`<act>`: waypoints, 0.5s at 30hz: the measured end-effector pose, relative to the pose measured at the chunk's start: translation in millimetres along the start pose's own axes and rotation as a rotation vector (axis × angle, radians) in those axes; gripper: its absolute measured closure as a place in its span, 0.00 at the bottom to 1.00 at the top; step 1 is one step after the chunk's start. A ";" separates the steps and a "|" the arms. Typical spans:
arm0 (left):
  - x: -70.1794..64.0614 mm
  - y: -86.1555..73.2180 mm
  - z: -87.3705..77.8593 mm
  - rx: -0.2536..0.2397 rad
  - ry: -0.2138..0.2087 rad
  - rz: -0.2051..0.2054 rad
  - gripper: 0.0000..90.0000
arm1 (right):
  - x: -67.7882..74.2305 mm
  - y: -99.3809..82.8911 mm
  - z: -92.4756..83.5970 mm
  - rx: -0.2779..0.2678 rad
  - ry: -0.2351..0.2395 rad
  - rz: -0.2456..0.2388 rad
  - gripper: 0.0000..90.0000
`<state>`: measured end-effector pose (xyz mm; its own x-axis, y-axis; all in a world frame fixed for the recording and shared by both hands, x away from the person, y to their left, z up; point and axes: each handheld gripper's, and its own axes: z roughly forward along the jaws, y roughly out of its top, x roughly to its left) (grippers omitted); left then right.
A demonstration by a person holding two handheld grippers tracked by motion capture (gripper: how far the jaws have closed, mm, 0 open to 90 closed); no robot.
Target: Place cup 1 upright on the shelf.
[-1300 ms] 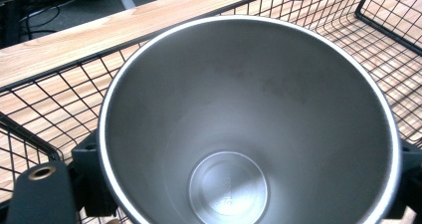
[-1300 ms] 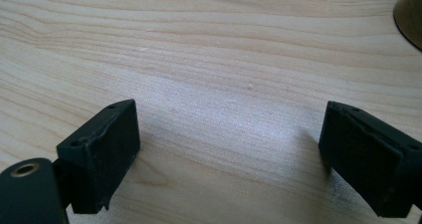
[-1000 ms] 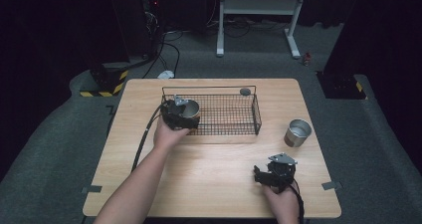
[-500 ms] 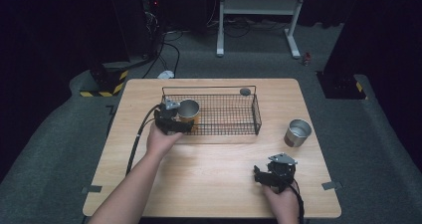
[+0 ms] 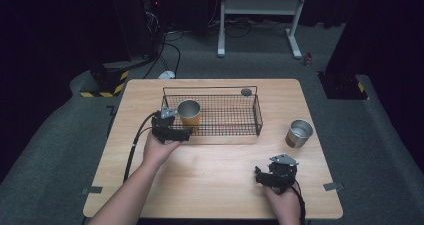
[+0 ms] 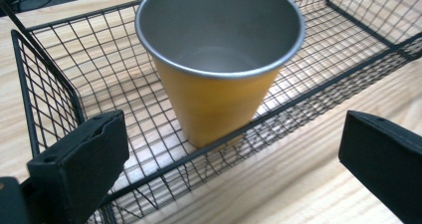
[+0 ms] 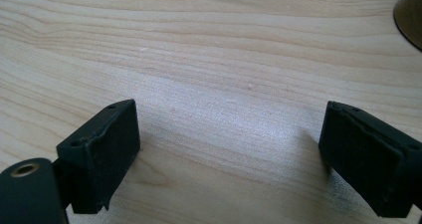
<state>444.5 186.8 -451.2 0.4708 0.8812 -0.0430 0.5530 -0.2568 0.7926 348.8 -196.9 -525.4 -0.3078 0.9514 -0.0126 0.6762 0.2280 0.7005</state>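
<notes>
1. A light wooden desk [image 5: 200, 185] stands on grey carpet, with a black rectangular wire-mesh basket [image 5: 235, 116] toward its far side.
2. An orange, tapered metal cup with a silver interior [image 5: 189, 114] stands upright in the basket's left end, close to the near wall (the left gripper view shows it empty, its base on the mesh floor).
3. The left gripper [image 5: 181, 133], held in the person's left hand [image 5: 159, 150], sits just outside the basket's near-left corner; its jaws stand wide apart and released, pointing at the orange cup with nothing between them.
4. In the left gripper view the cup [image 6: 220, 59] rises beyond the basket's near rim, with the two black jaws flanking it from below and not touching it.
5. A plain silver metal cup [image 5: 299, 133] stands upright on the desk to the right of the basket, apart from it.
6. The right gripper [image 5: 260, 176] rests low over the desk's near-right area in the person's right hand [image 5: 284, 202], its jaws spread open over bare wood.
7. A small dark round object [image 5: 246, 92] sits at the basket's far rim; what it is cannot be told.
</notes>
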 end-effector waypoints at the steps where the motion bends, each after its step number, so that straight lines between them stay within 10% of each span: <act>1: -0.7 -0.8 -1.6 0.002 -0.007 -0.002 0.00 | 0.0 0.0 0.0 0.000 0.000 0.000 0.10; 15: -2.1 -16.7 -17.7 0.010 -0.023 -0.006 0.00 | 0.0 0.0 0.0 0.000 0.000 0.000 0.10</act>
<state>422.1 196.3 -453.7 0.4830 0.8735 -0.0617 0.5630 -0.2558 0.7859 348.8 -196.9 -525.4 -0.3077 0.9514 -0.0124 0.6763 0.2279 0.7005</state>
